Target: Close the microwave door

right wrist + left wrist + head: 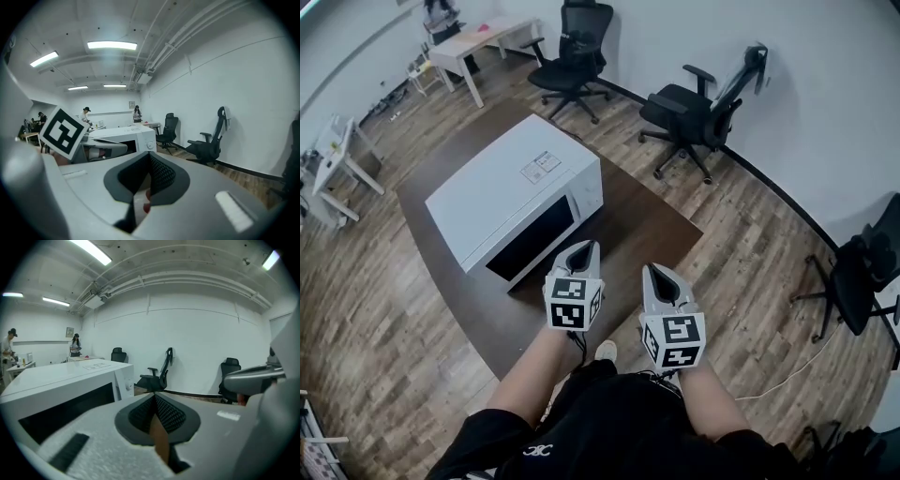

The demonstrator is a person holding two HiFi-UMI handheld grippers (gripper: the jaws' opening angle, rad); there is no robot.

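A white microwave (502, 183) stands on a dark brown table (652, 234), and its dark-windowed door (532, 237) lies flush with the body. Both grippers hang close to the person's body, short of the table's near edge and apart from the microwave. My left gripper (584, 251) is shut with nothing in it, its tip pointing toward the microwave's front right corner. My right gripper (659, 274) is beside it, also shut and empty. The left gripper view shows the microwave (65, 390) at the left beyond my left gripper (154, 401). In the right gripper view it (126, 135) lies ahead of my right gripper (150, 161).
Black office chairs (694, 112) (572, 66) stand past the table by the white wall, and another (862, 272) at the right. White desks (478, 42) and people are at the far left. A white cable (792, 370) trails on the wooden floor.
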